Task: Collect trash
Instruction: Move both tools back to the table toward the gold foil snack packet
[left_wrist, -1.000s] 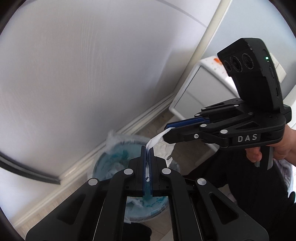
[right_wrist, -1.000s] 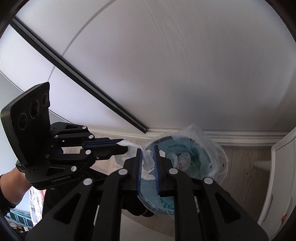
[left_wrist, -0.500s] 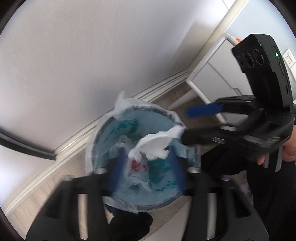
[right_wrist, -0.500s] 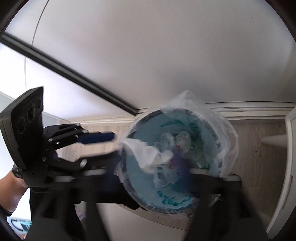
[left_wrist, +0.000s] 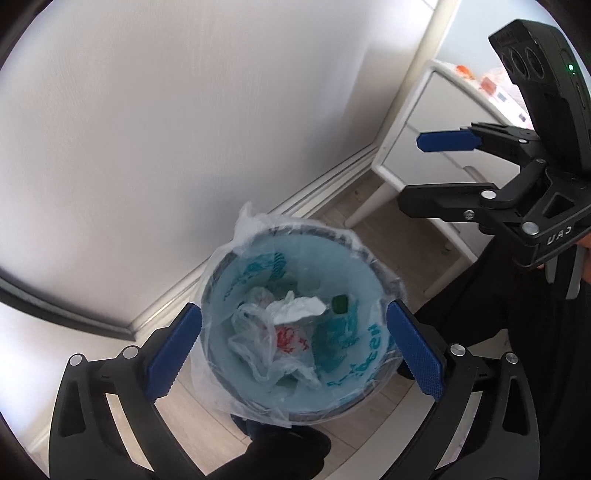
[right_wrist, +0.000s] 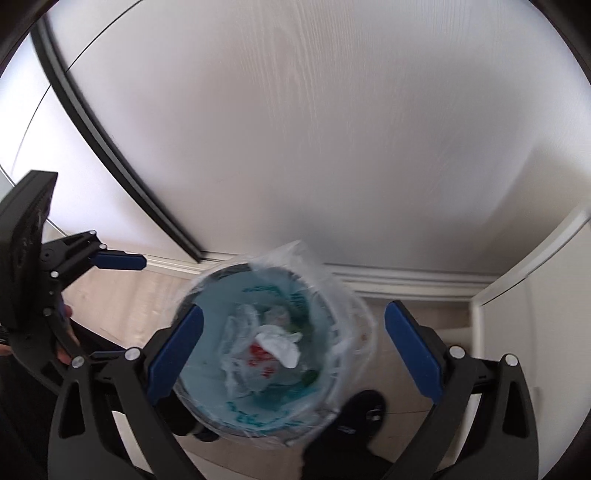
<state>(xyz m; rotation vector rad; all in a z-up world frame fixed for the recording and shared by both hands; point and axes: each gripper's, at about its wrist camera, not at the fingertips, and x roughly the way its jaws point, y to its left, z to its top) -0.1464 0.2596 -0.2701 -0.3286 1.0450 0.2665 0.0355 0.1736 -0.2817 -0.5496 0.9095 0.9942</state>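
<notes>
Both claws, clamped on the white tissue (left_wrist: 297, 308) a second ago, are opening, empty, above the bin (left_wrist: 295, 258); left claw (left_wrist: 293, 347), right claw (right_wrist: 293, 354); the tissue now lies inside.

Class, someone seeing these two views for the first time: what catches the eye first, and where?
The lined trash bin fills the centre, on the floor by the wall, with a crumpled white tissue lying on top of plastic wrappers inside. The left gripper and right gripper are both above it, jaws opening, nothing between them.

Teal print on bin liner (left_wrist: 347, 332) unreadable, mirrored letters on right tool (left_wrist: 447, 173) body unclear
</notes>
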